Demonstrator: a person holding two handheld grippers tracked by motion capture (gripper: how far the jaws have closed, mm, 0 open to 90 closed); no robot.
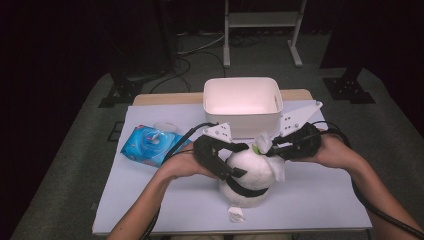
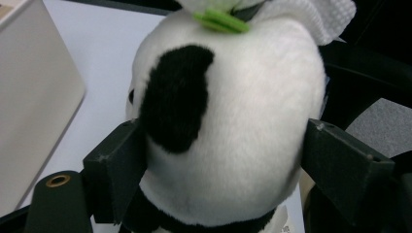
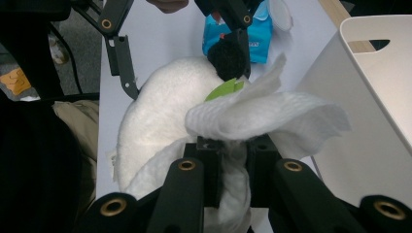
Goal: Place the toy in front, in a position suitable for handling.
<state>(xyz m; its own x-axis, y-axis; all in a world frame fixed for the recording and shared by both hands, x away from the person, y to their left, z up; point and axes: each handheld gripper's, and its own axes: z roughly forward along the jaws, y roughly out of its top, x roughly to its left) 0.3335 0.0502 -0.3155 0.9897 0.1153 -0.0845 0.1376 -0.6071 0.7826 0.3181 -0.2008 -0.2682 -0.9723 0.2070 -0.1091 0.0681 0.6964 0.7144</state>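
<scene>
Dark room, grey floor, a metal stand leg at the far side. White bench [image 1: 150, 200] in the middle, with a white bin [image 1: 242, 106] at its far edge and a blue wipes pack [image 1: 149, 145] at the left.

Panda plush [image 1: 251, 172] stands near the middle of the bench, just in front of the bin. Left tool [image 1: 231, 170] straddles its white body, jaws wide, pads against the fur on both flanks. Right tool [image 1: 269, 146] is pinched narrow on a white wipe [image 3: 265, 121], which drapes over the top of the plush by its green leaf tag [image 3: 224, 89].

Risks, as I judge them:
- Left hold looks light. The plush is round, soft and slick-furred, so a push from the wipe could roll or tip it out of the jaws.
- The wipe is thin and bunched, so dragging it across the fur may pull it out of the right jaws or snag it on the leaf tag.
- The bin sits close behind, and a wide stroke could knock the right tool against its wall.
- A small paper scrap [image 1: 235, 214] lies at the near edge and could be swept off.

Views compared: the left tool's camera gives the black patch [image 2: 176, 97] and pad contact. The right tool's camera shows the grip on the wipe and the black ear [image 3: 227, 58]. The high view gives the layout and both hands.
</scene>
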